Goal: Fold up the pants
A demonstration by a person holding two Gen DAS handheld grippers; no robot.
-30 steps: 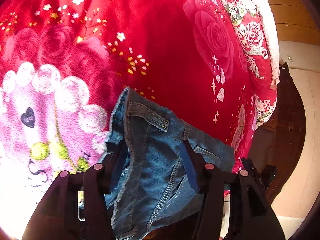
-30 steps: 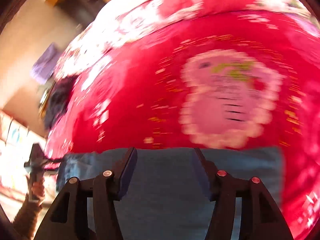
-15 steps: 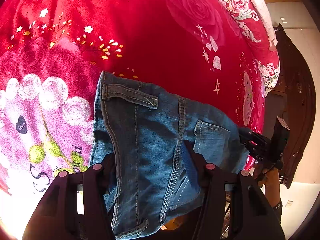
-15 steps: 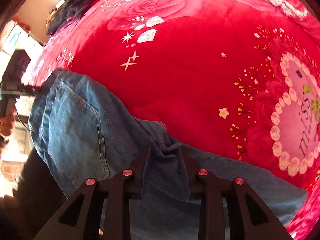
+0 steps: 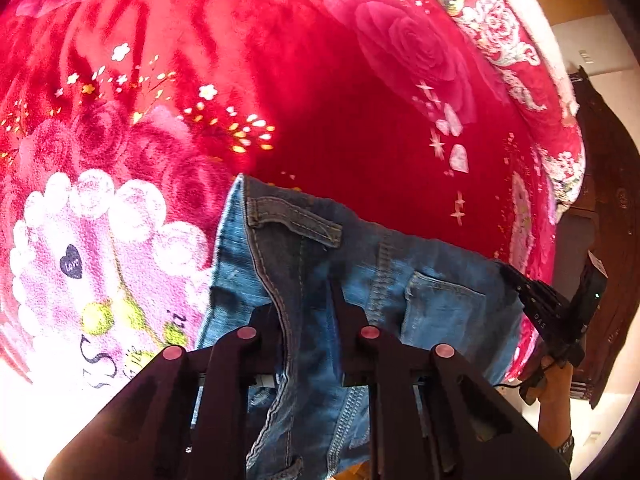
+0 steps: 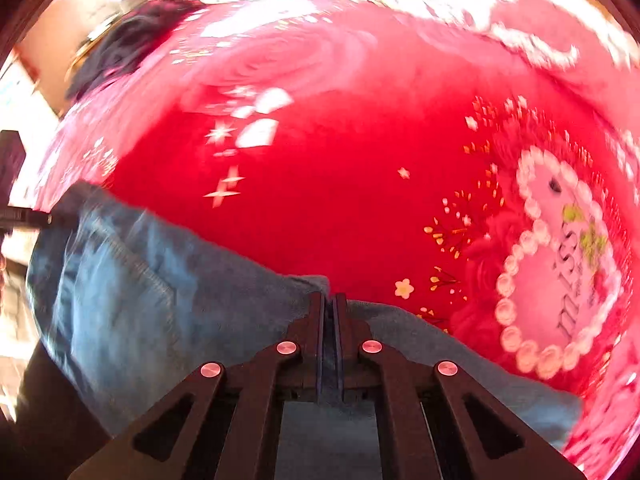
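The fold looks barely begun — the pants (image 5: 360, 280) lie at the near edge of the bed (image 5: 340, 100), waistband bunched, still to be spread and doubled. The left hand-held gripper (image 5: 308, 312) stands partly open around denim (grip uncertain); the right hand-held gripper (image 6: 330, 312) is clamped tight on faded blue cloth.

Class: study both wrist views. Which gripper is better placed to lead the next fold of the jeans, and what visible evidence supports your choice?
Right, probably. The right gripper is already shut on a fold of the jeans, so it can pull at once. The left gripper has denim between its fingers, but they stand apart and grip nothing yet.
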